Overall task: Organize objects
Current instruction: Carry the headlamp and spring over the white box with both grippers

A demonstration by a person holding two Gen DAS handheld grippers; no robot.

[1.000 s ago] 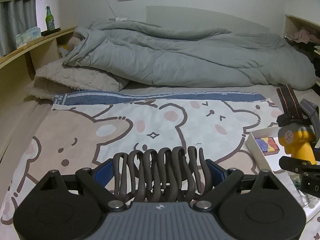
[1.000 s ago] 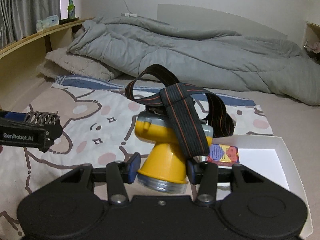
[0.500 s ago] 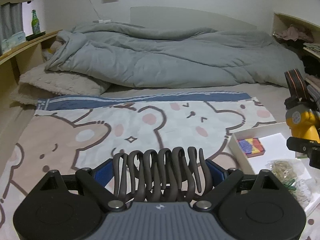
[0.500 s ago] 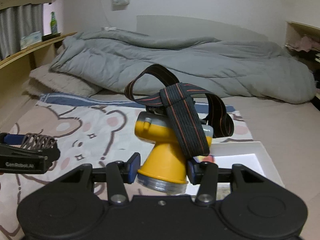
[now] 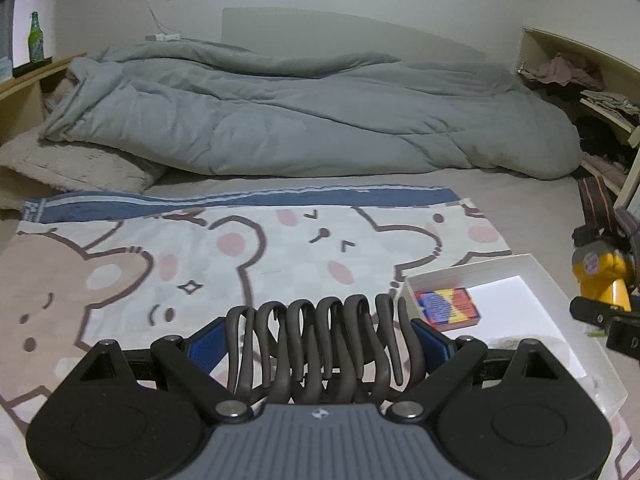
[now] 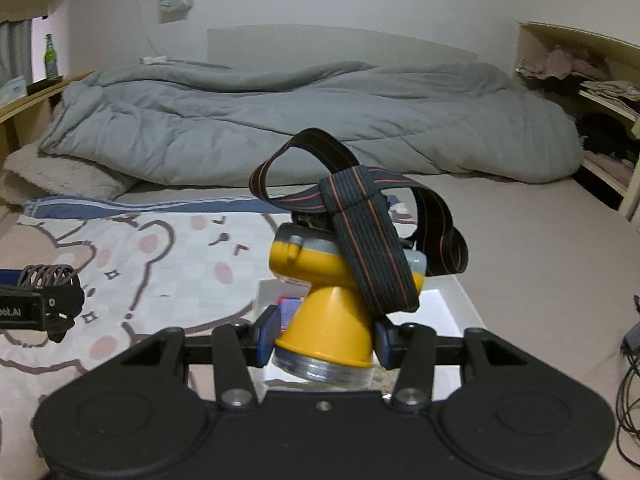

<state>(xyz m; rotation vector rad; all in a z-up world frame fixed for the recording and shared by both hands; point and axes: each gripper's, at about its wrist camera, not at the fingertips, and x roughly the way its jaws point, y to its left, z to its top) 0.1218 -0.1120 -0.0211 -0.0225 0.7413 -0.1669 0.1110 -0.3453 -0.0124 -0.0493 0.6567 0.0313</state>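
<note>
My left gripper (image 5: 320, 342) is shut on a dark brown claw hair clip (image 5: 316, 344) and holds it above the bear-print blanket (image 5: 200, 252), just left of the white tray (image 5: 532, 264). The clip also shows in the right wrist view (image 6: 46, 276). My right gripper (image 6: 326, 330) is shut on a yellow headlamp (image 6: 332, 300) with a black striped strap (image 6: 372, 240), held over the tray (image 6: 448, 304). The headlamp shows at the right edge of the left wrist view (image 5: 600, 276). A colourful small box (image 5: 446, 306) lies in the tray.
A grey duvet (image 5: 300, 116) and a pillow (image 5: 72, 164) lie at the back of the bed. Wooden shelves with clothes (image 5: 580, 80) stand on the right. A green bottle (image 5: 35, 38) stands on the left ledge. Cables (image 6: 628, 380) lie at the right.
Both grippers have moved to the right with their objects. The headlamp is now over the tray, and the tray sits closer to the hair clip in the left wrist view.
</note>
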